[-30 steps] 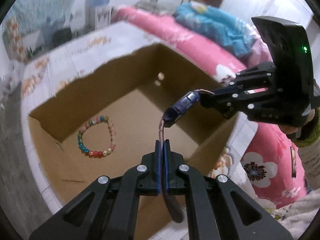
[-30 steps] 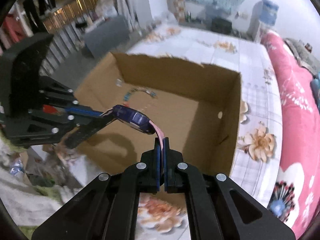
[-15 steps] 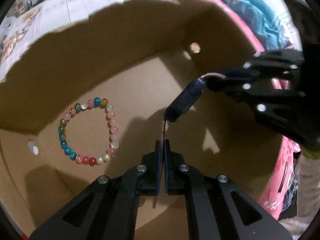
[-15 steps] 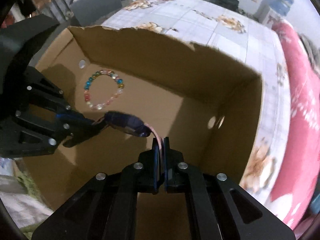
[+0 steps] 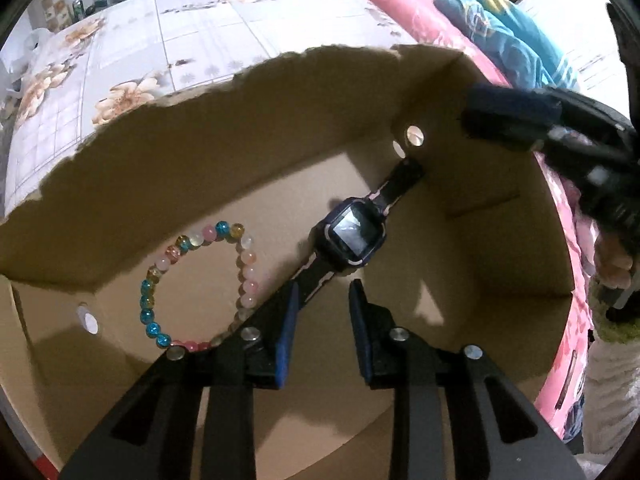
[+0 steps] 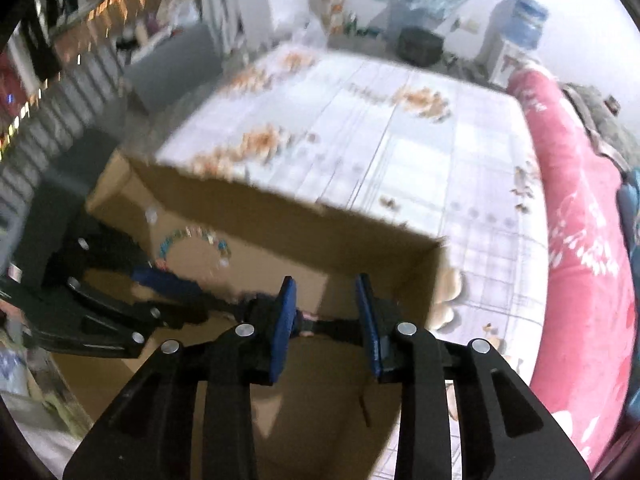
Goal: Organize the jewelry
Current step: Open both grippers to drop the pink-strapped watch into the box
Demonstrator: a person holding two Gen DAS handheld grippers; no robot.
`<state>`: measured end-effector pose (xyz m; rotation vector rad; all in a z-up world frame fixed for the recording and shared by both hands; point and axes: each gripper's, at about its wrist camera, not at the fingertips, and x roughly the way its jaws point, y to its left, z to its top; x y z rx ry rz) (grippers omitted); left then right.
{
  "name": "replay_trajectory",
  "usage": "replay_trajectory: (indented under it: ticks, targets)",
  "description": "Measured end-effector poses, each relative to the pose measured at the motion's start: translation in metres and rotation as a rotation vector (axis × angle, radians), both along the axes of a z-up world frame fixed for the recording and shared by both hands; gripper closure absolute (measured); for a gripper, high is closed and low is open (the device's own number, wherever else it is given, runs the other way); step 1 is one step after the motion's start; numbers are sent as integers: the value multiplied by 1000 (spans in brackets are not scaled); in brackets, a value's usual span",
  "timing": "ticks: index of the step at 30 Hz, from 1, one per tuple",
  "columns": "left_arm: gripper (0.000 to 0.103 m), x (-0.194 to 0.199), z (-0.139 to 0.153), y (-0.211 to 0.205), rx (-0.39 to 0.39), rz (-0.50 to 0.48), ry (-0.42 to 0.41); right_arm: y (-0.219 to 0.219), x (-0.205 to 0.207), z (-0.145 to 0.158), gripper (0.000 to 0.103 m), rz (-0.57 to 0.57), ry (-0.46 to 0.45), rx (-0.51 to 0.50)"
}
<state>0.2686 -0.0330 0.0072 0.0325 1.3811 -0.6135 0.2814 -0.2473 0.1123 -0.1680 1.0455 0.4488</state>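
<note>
Floral tablecloth (image 5: 168,40) covers the counter, and a pink bedspread (image 6: 576,216) runs along its far right side. On the cloth stands an open cardboard box (image 5: 240,128) with a ragged, torn top edge on its far wall and round holes in its side walls.

On the box floor lies a watch (image 5: 352,234), face up, dark blue case with a square screen. Its long axis runs diagonally in the left wrist view: one strap end reaches up and right to the box corner near a hole, the other comes down and left toward the left gripper (image 5: 322,300). That gripper's jaws are opening; the near strap end lies at the left blue pad, and no pad presses on it.

Just left of the watch lies a bead bracelet (image 5: 196,284), a closed ring of pink, blue, yellow and clear beads, apart from the watch and near the left wall. Bare floor lies to the right of the watch, up to the right wall.

The right gripper (image 6: 326,304) hangs over the box's near edge, its view blurred. Its jaws are opening too; the strap shows behind the gap, not clamped.
</note>
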Motion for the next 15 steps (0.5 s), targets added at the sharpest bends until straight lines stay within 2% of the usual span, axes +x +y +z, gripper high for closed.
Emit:
replay_trajectory:
  ticks: [4,6,7,10,12,15]
  targets:
    - [75,-9,2,7,-24,-7,-17,-29,-16,24,65,-90,-89,103]
    - [67,-11,3,5,-23,-18,-24,-43,-29,33,59,-134,-124,183]
    - [66,-10,3,3,-16,-17,-28,-49,-36,36,58,-151,-134,226]
    - [60,-5,2,-2,-7,11,-26,-62,-52,36,55,-211,-132,314]
    - [58,0,-1,-2,-8,43,-15,-66,-64,31,53,-250,-123,337]
    - [57,5,-3,0,0,94,8,-68,-83,26,40,-296,-132,352]
